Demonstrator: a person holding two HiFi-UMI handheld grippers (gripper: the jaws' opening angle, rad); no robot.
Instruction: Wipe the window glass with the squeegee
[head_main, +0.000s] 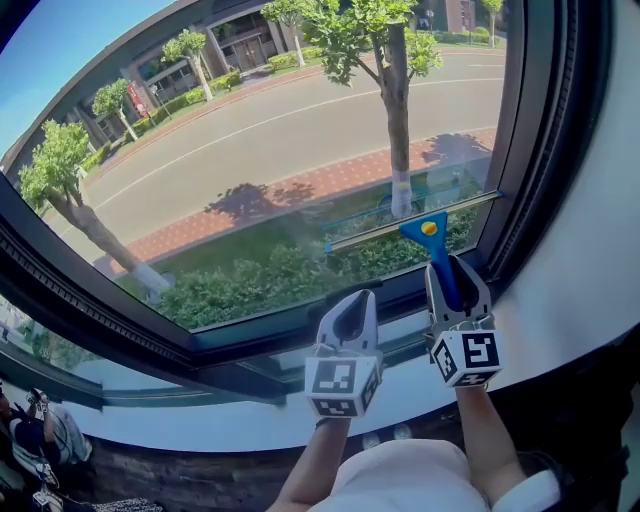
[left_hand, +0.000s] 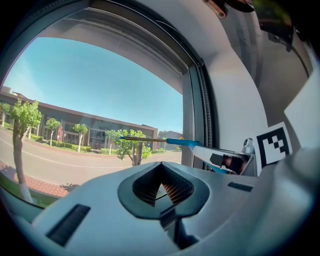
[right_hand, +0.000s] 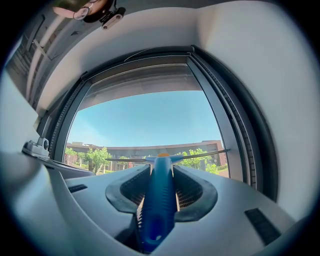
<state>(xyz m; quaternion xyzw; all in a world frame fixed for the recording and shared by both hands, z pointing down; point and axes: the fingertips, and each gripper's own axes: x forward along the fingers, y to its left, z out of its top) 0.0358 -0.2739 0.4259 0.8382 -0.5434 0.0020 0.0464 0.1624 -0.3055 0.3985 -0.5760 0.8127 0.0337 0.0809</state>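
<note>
Basically the main risk is the grip: the right gripper (head_main: 452, 275) is clamped on the blue handle (right_hand: 159, 200) of the squeegee (head_main: 432, 245), and the handle is smooth and round, so push against the glass could twist or slide it between the jaws. The blade (head_main: 410, 222) sits low and right on the window glass (head_main: 250, 130), tilted with its right end higher. That would likely mean uneven pressure and streaks, or one end lifting off. Full contact along the blade can't be confirmed from any view. The blade's right end is just beside the dark frame (head_main: 520, 130), so a stroke to the right would probably knock it and jolt the handle. The left gripper (head_main: 350, 305) is closed on nothing, near the right one and below the blade. It gives no support, and a wide downward stroke could run into it. The glass looks clean and dry, with no suds or drops visible, so the rubber may drag and chatter. The room is tight on the right: a white wall (head_main: 600, 260) lies just past the frame. A white sill (head_main: 240, 425) runs below the pane, and a low stroke would end on the bottom frame.
</note>
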